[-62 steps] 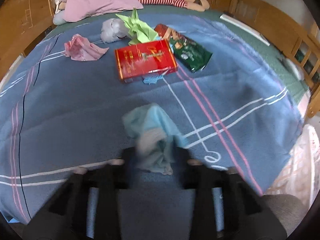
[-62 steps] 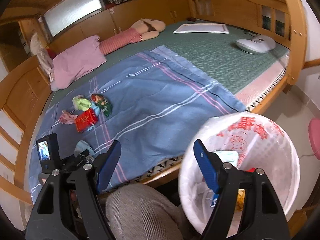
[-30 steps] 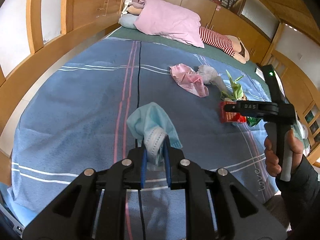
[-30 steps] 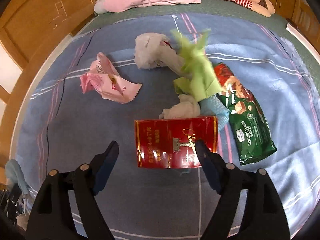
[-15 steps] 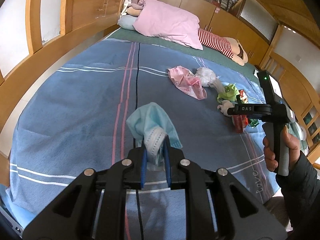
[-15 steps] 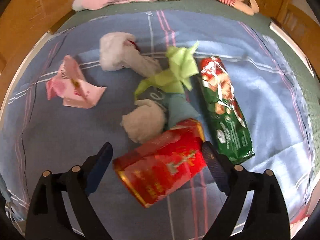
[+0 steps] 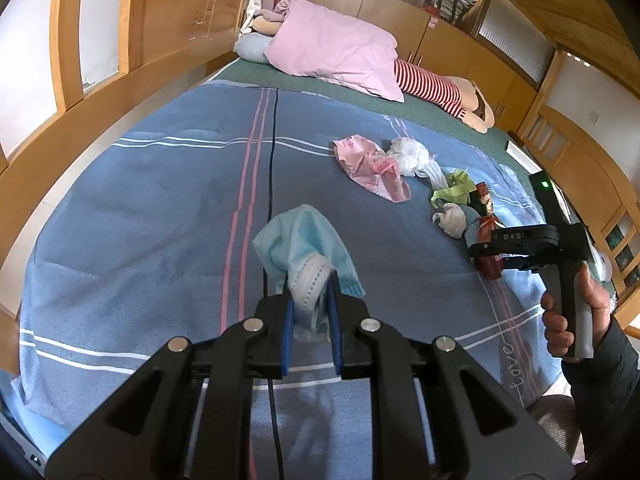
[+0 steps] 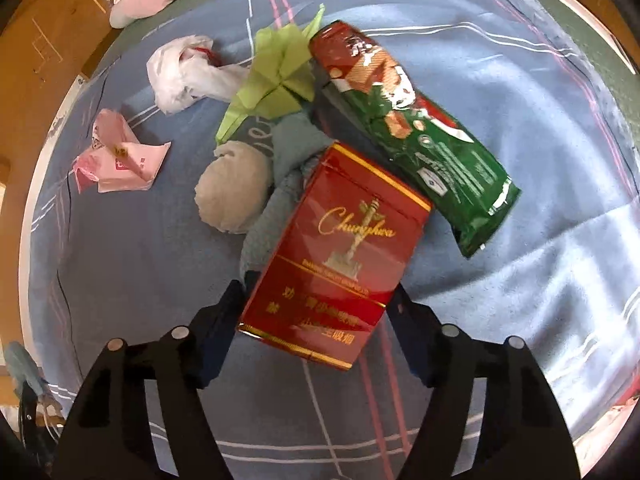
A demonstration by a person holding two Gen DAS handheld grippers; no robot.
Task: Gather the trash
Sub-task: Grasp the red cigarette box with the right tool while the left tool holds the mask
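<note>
Red carton (image 8: 336, 264), one, clamped in closing right hand-held gripper (image 8: 316, 312); left hand-held gripper (image 7: 310, 312) pinching one blue mask (image 7: 304, 240).

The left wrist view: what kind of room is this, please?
Most likely a bedroom. A wide bed with a blue striped blanket fills the view, a pink pillow lies at its far end, and wooden cupboards line the wall.

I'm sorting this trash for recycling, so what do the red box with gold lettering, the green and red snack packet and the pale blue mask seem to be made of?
The red box with gold lettering looks like glossy printed cardboard: flat faces, sharp edges, sheen. The green and red snack packet seems to be plastic or foil film: creases, bright glints. The pale blue mask appears to be soft, matte non-woven fabric, limp and pleated.
</note>
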